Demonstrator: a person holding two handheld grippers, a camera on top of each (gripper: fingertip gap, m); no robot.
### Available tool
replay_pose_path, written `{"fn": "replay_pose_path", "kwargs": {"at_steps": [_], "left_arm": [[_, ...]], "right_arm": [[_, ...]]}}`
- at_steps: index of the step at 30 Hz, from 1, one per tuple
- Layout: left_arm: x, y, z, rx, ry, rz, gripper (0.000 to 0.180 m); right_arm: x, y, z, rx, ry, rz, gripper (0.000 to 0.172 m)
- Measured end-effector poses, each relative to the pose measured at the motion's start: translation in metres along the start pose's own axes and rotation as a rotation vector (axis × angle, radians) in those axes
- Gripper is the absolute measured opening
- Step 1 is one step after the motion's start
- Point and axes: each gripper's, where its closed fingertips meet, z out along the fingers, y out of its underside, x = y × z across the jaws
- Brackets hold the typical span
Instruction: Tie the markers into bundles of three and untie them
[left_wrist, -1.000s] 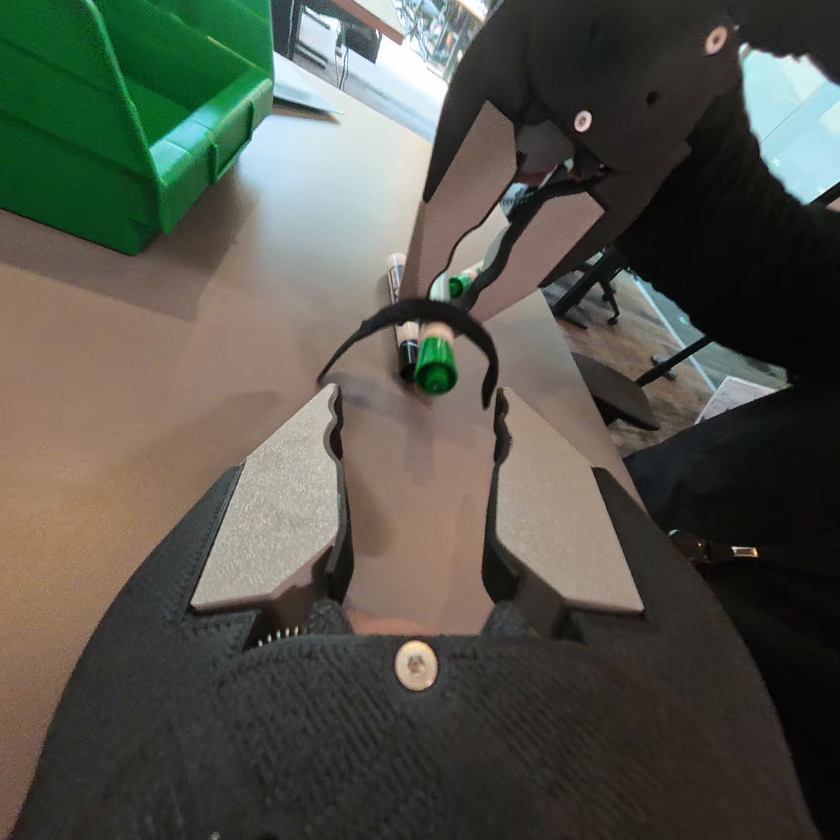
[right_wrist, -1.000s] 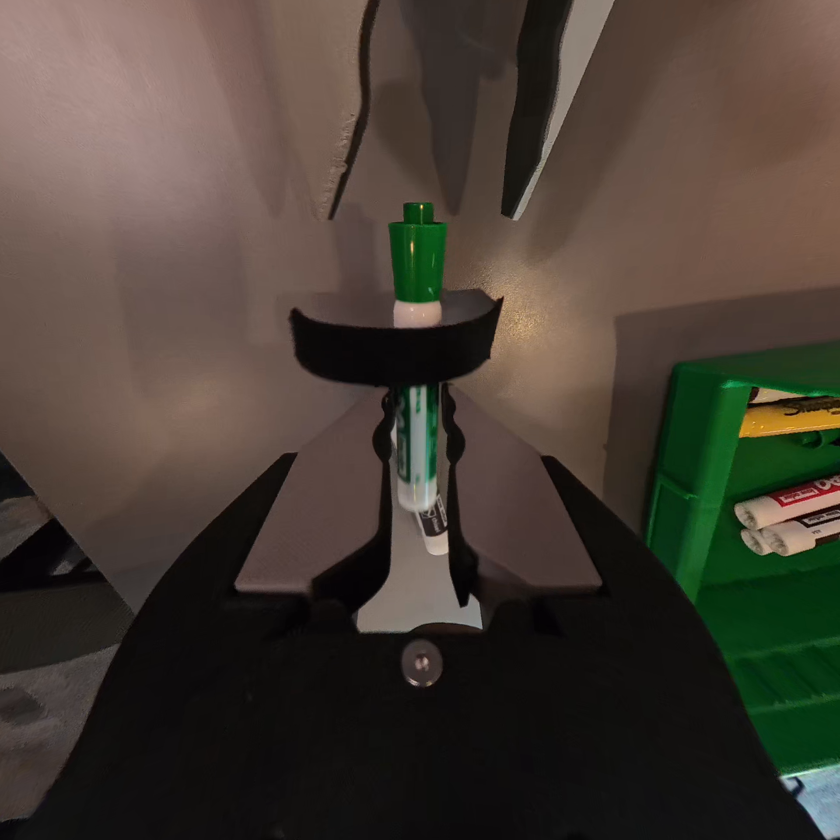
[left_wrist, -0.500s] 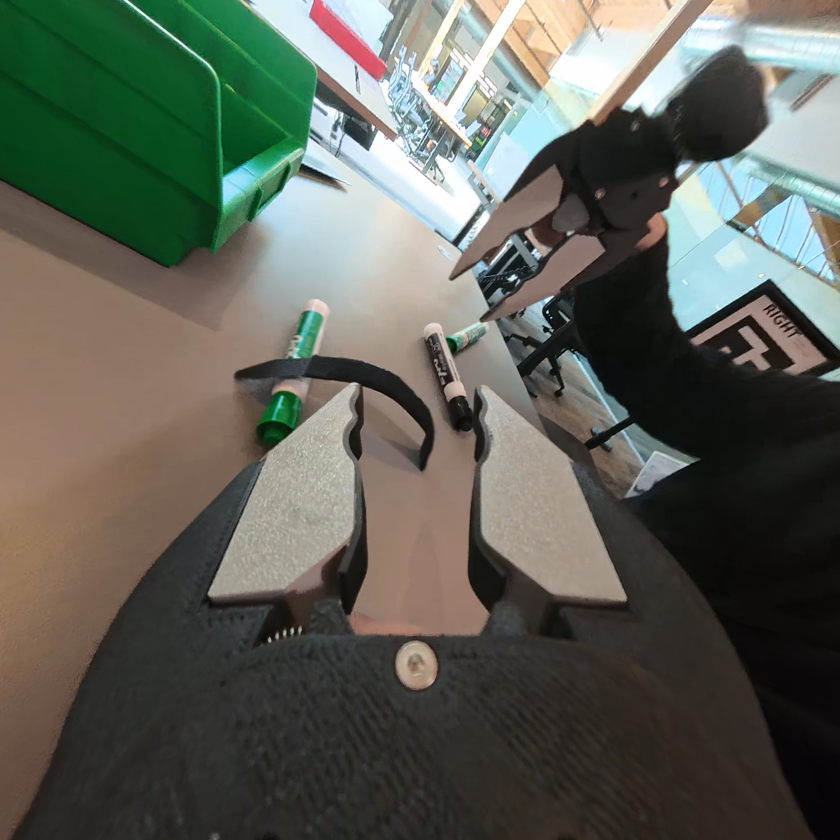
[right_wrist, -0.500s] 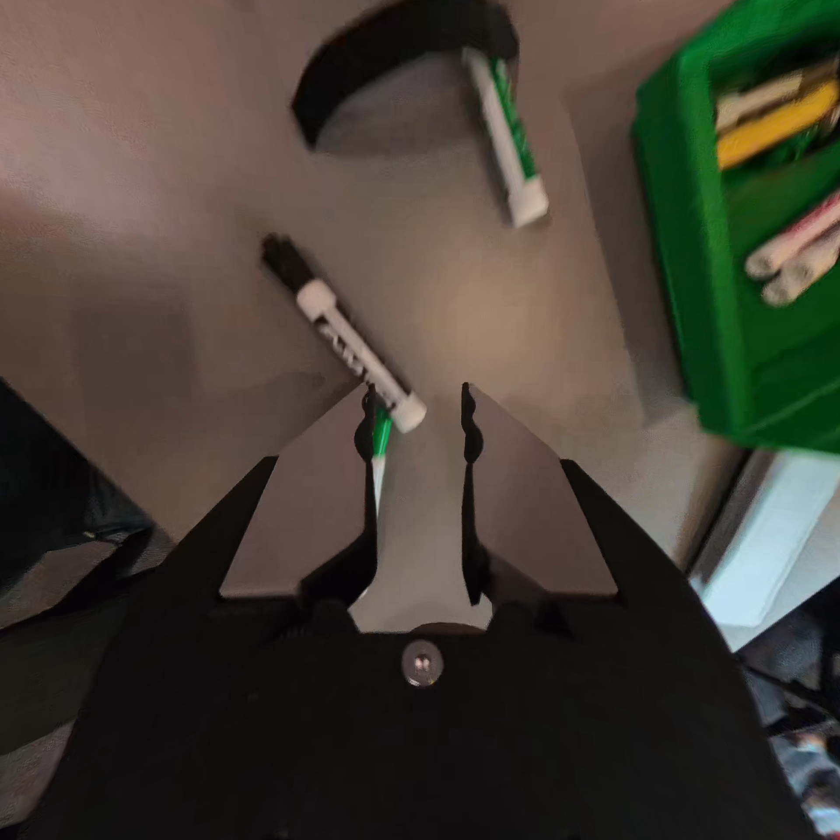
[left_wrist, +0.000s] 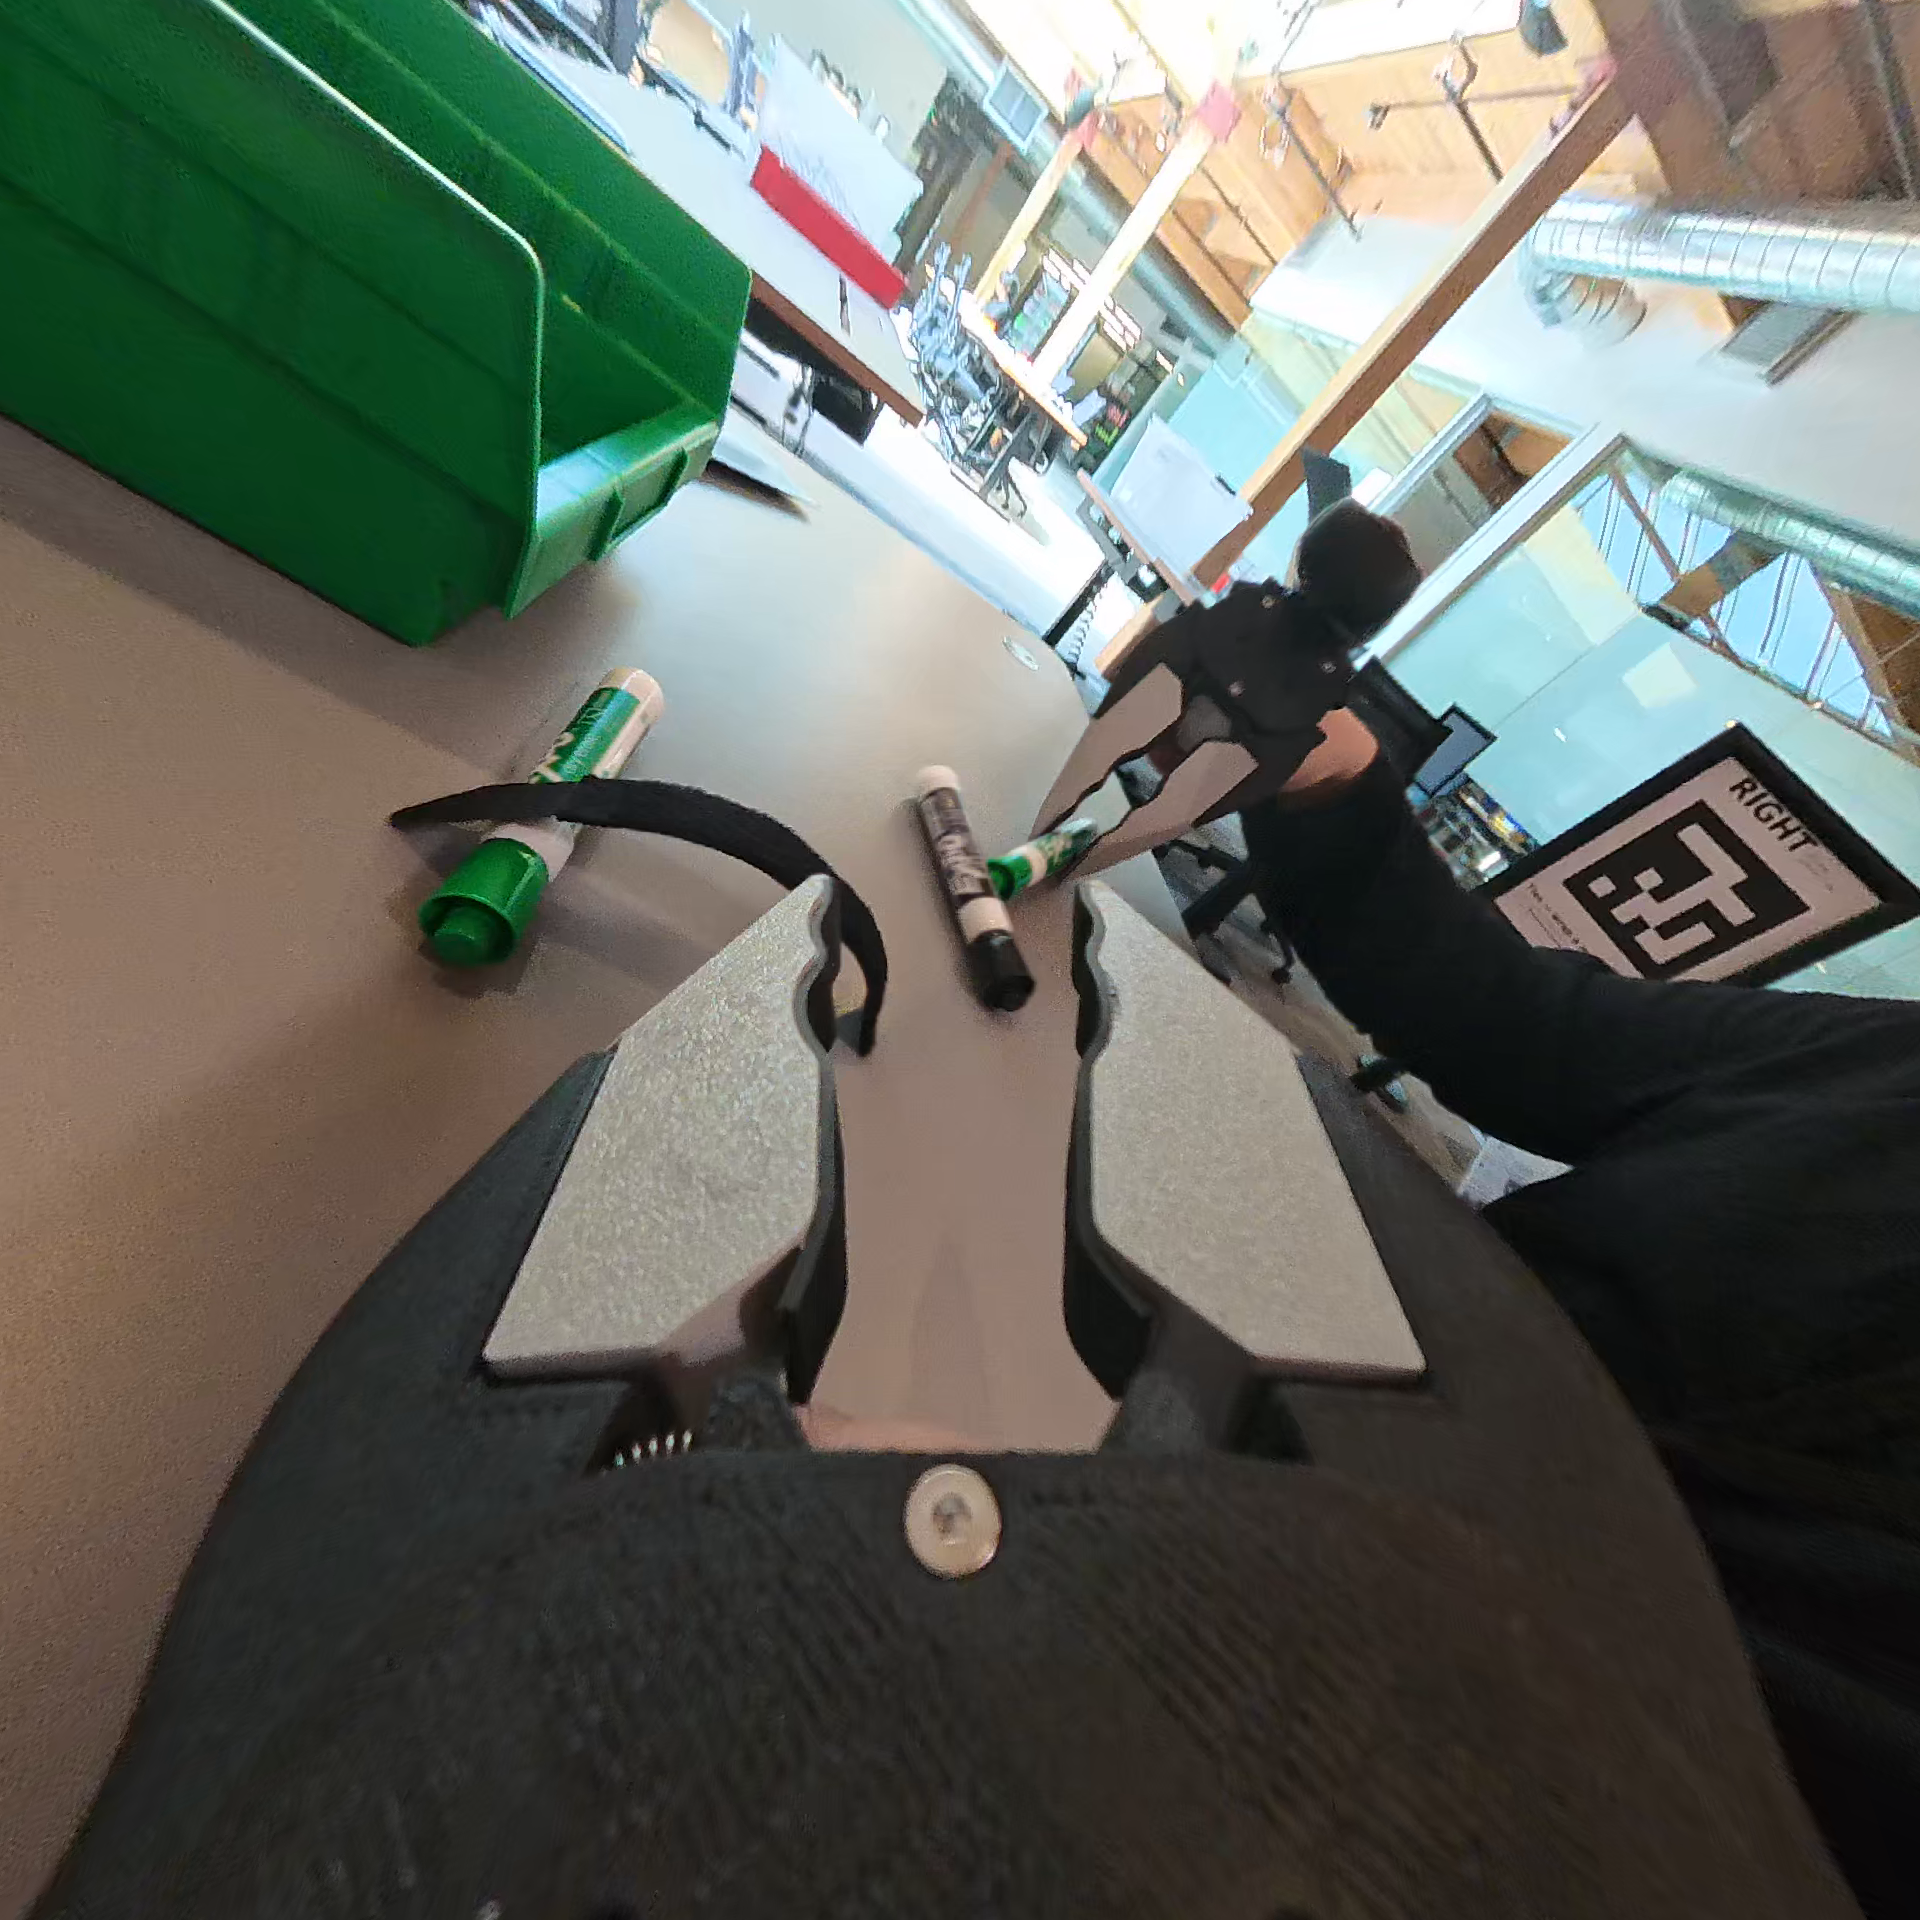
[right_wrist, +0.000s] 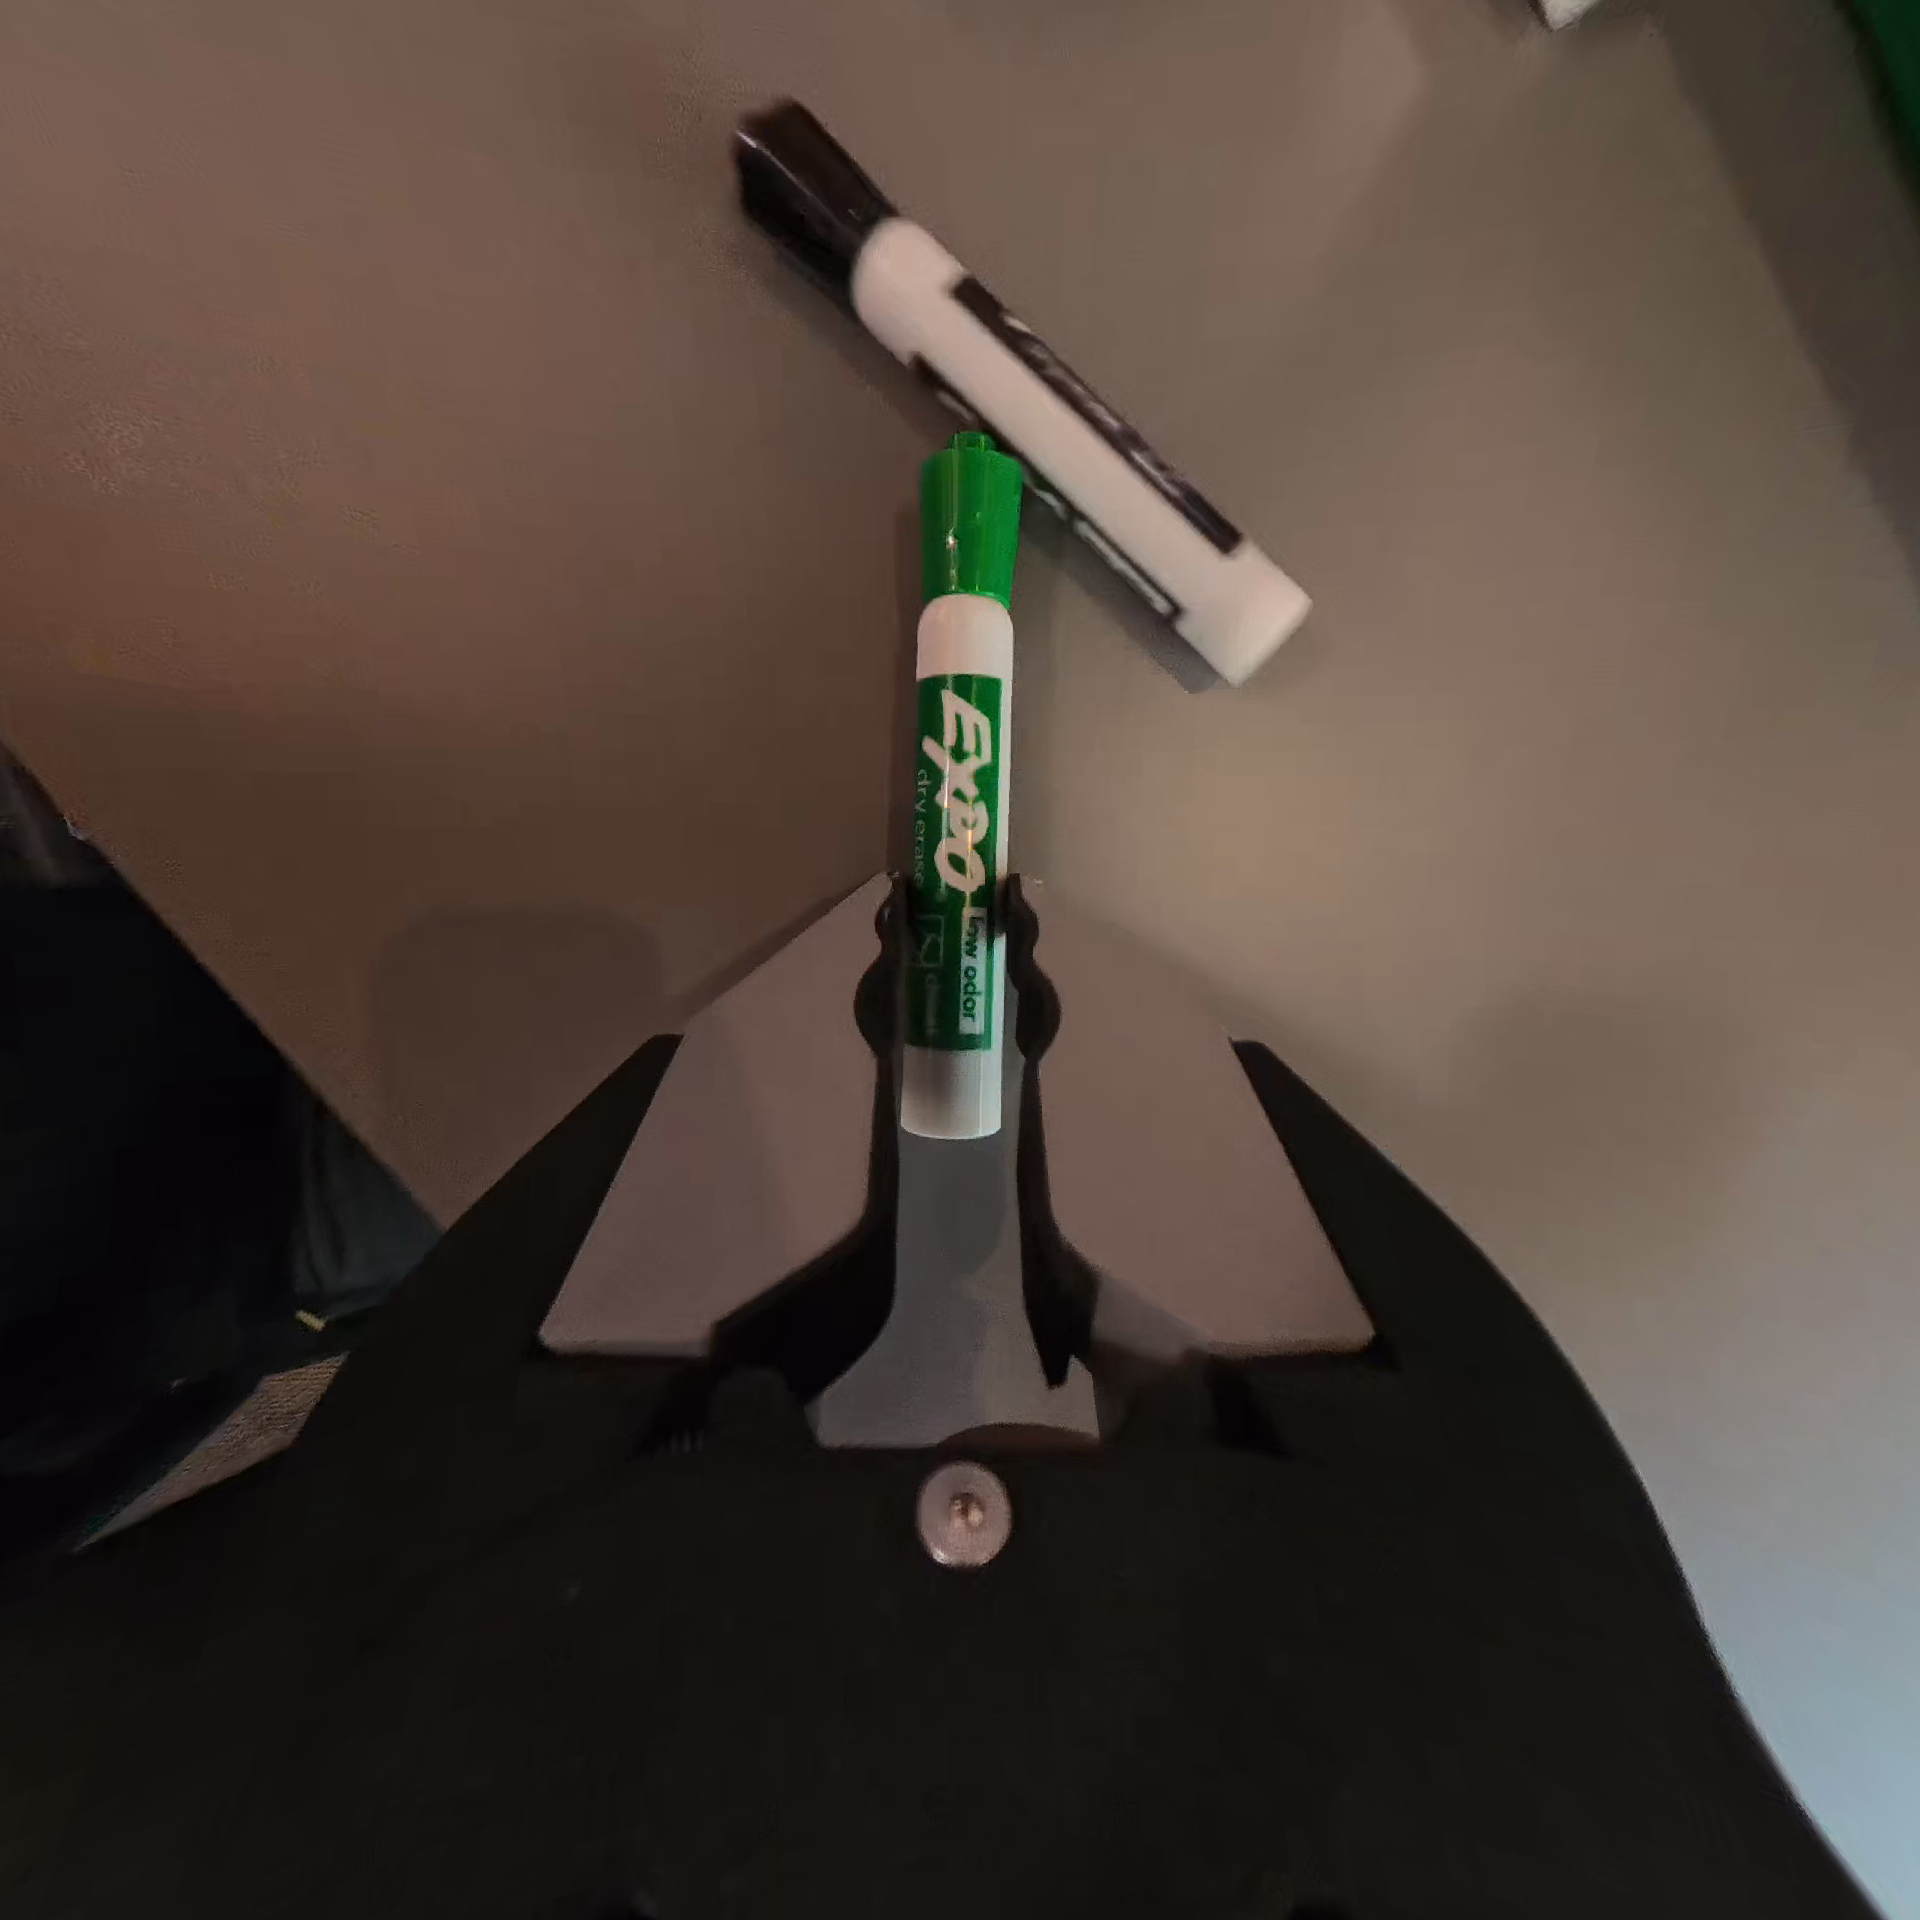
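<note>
In the left wrist view my left gripper (left_wrist: 951, 914) is open and empty, low over the brown table (left_wrist: 208, 1039). A loose black strap (left_wrist: 665, 816) arches over a green marker (left_wrist: 540, 821) and curls down beside my left fingertip (left_wrist: 800, 935), not gripped. A black marker (left_wrist: 966, 883) lies just ahead of the jaws. My right gripper (left_wrist: 1081, 831) is shut on a second green marker (left_wrist: 1039, 857) near the table's edge. In the right wrist view my right gripper (right_wrist: 961, 894) presses both pads on that green marker's barrel (right_wrist: 961, 748), and the marker's cap reaches the black marker (right_wrist: 1029, 416).
A green bin (left_wrist: 312, 312) stands at the back left of the table. A person's black sleeve (left_wrist: 1507, 997) reaches in from the right. A framed black-and-white sign (left_wrist: 1683, 883) stands beyond the table's edge. There is about 25 centimetres between the tips of the two grippers.
My right gripper let go of the marker in the strap, opened, moved off, and has shut on a green marker beside the black one. The markers have spread apart. My left jaws narrowed.
</note>
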Motion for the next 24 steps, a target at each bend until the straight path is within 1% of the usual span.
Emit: {"fn": "replay_pose_path", "kwargs": {"at_steps": [6,9,13,16,18,19,21,24], "left_arm": [[0.009,-0.004,-0.012,0.096,-0.014,0.012,0.042],[0.012,-0.012,-0.020,0.164,-0.027,0.051,0.042],[0.004,-0.031,-0.036,0.293,-0.101,0.117,0.042],[-0.007,-0.044,-0.052,0.389,-0.180,0.145,0.036],[-0.015,-0.051,-0.061,0.433,-0.237,0.160,0.035],[-0.017,-0.053,-0.064,0.446,-0.253,0.163,0.035],[-0.019,-0.053,-0.064,0.444,-0.248,0.148,0.034],[-0.021,-0.052,-0.059,0.420,-0.224,0.123,0.035]], "right_arm": [[-0.004,-0.076,0.041,0.102,-0.027,-0.166,0.015],[0.005,-0.114,0.054,0.174,0.017,-0.212,0.015],[0.020,-0.181,0.049,0.368,0.138,-0.299,0.016],[0.036,-0.221,0.044,0.517,0.230,-0.317,0.017],[0.045,-0.236,0.048,0.597,0.278,-0.312,0.019],[0.044,-0.237,0.053,0.604,0.269,-0.316,0.021],[0.040,-0.231,0.065,0.563,0.266,-0.339,0.029],[0.035,-0.220,0.075,0.546,0.294,-0.370,0.031]]}}
